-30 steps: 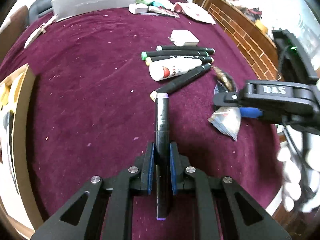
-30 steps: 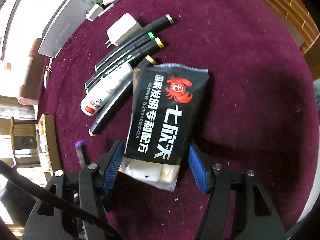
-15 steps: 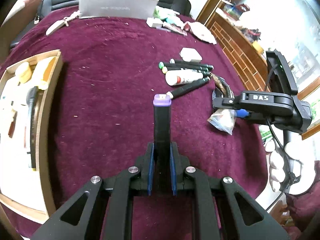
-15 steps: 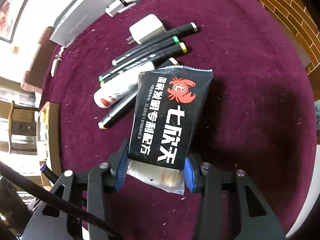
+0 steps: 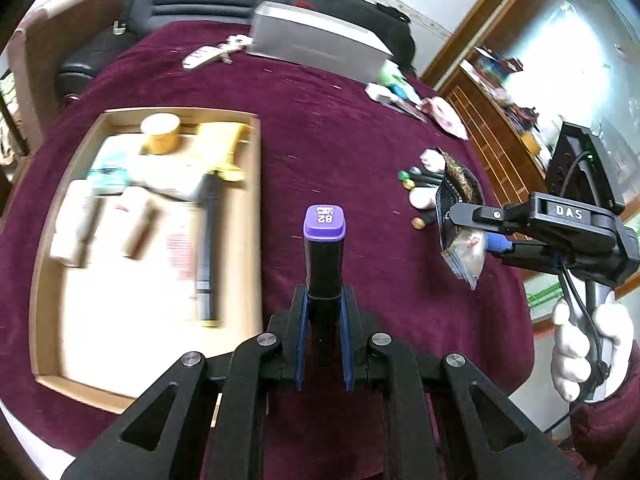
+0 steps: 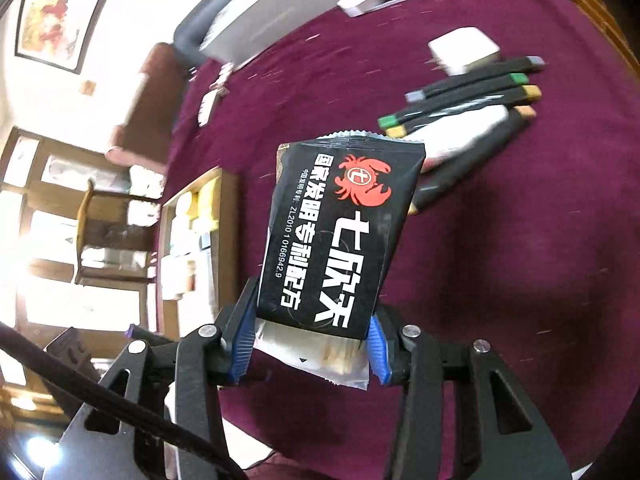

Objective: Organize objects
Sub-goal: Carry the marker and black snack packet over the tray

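My left gripper [image 5: 323, 320] is shut on a black marker with a purple cap [image 5: 324, 240], held above the maroon cloth just right of the wooden tray [image 5: 256, 216]. My right gripper [image 6: 310, 340] is shut on the lower end of a black snack packet with a red crab [image 6: 340, 232], lifted off the cloth. In the left wrist view that packet [image 5: 460, 216] hangs from the right gripper [image 5: 470, 222] at the right. Several black markers [image 6: 472, 96] and a white tube [image 6: 464, 132] lie on the cloth beyond it.
The tray holds a yellow jar [image 5: 160, 134], a black marker [image 5: 208, 240] and pale packets. A white charger [image 6: 464, 50], a grey box [image 5: 316, 46] and small packets [image 5: 404, 92] lie at the far side. A gloved hand [image 5: 588, 340] grips the right handle near the table edge.
The right jaws closed on the snack packet and lifted it off the cloth. Both grippers moved left toward the tray, the left one still carrying the purple-capped marker.
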`<state>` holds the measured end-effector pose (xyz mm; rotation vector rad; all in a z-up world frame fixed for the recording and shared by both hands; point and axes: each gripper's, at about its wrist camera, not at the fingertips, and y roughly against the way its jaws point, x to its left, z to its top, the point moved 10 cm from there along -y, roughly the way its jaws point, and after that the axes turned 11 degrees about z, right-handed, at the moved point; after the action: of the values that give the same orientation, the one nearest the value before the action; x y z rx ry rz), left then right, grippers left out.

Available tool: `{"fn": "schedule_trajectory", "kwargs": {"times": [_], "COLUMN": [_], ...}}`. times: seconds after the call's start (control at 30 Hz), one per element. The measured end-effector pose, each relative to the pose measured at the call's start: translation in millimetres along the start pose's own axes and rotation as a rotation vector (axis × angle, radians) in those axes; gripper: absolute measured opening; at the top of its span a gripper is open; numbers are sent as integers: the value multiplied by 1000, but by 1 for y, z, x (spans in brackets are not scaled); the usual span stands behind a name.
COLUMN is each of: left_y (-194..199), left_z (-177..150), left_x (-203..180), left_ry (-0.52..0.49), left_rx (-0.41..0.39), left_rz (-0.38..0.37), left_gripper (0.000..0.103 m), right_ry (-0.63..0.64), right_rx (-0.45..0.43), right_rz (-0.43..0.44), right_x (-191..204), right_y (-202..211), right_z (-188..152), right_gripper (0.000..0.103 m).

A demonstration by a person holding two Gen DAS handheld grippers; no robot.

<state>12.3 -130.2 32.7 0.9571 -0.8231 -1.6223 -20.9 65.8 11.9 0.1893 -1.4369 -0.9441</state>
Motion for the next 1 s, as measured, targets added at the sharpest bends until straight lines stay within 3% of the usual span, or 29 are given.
{"fn": "schedule_trajectory", "kwargs": {"times": [0.1,0.27,0.37,0.43,0.63,0.83,1.0], "left_y": [4,7,11,13,11,5,-2], "left_z": [2,3,7,9,12,4,-8], "left_x": [30,66,76,83,113,141,154], "left_ry": [20,78,61,79,91,131,84], "left_rx": [-8,2,-9,-4,20,87,184], "left_rz": [23,-18,-27,-78,-101,-146,-148], "left_gripper": [12,16,12,11,11,11,12], "right_ry": [31,50,71,82,86,108,164], "right_rx": [31,97,134,153,202,262,316], "right_rz": [24,66,74,73,58,38,24], "right_x": [32,72,91,99,112,120,130], "right_y": [-26,-73,-97,-111,-145,-171,-188], "right_z": [-6,-20,-30,-35,-46,-60,-75], "right_gripper": [45,45,46,46,46,46,46]}}
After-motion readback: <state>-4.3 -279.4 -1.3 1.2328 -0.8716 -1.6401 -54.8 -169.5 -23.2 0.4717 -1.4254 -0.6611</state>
